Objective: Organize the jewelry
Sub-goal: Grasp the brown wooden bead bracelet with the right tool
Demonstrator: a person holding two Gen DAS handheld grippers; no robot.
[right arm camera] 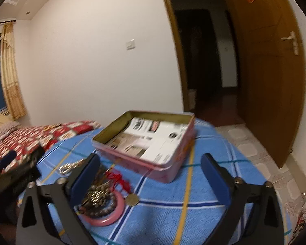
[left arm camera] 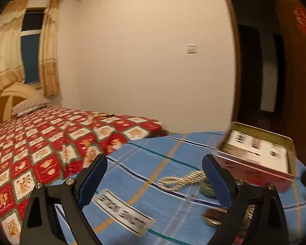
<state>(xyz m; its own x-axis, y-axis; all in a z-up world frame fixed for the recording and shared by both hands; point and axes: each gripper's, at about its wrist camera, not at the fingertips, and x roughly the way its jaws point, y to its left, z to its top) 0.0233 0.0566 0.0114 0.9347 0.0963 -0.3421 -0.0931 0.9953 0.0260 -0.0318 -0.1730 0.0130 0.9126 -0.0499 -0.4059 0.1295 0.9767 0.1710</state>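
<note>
Black tool (left arm camera: 155, 175), blue pads (left arm camera: 94, 180)

Pink tin (right arm camera: 169, 171) with gold inside, blue checked cloth (right arm camera: 193, 208), pink bangle (right arm camera: 112, 218), red-and-white patterned bedspread (left arm camera: 30, 143), yellow curtains (left arm camera: 49, 51)

one pink tin (right arm camera: 173, 170), open, with one printed sheet (right arm camera: 159, 138) inside. one pink bangle (right arm camera: 112, 216). one dark beaded bracelet (right arm camera: 100, 204), though the pile is tangled and may hold more. one red cord (right arm camera: 118, 180) with one round coin (right arm camera: 132, 200) at its end. one sparkly chain (right arm camera: 68, 166). one bed (left arm camera: 40, 143), one pillow (left arm camera: 28, 106), one wall switch (left arm camera: 191, 48), one door (right arm camera: 271, 81). two hand-held grippers: left hand-held gripper (left arm camera: 155, 180), right hand-held gripper (right arm camera: 151, 178).
</note>
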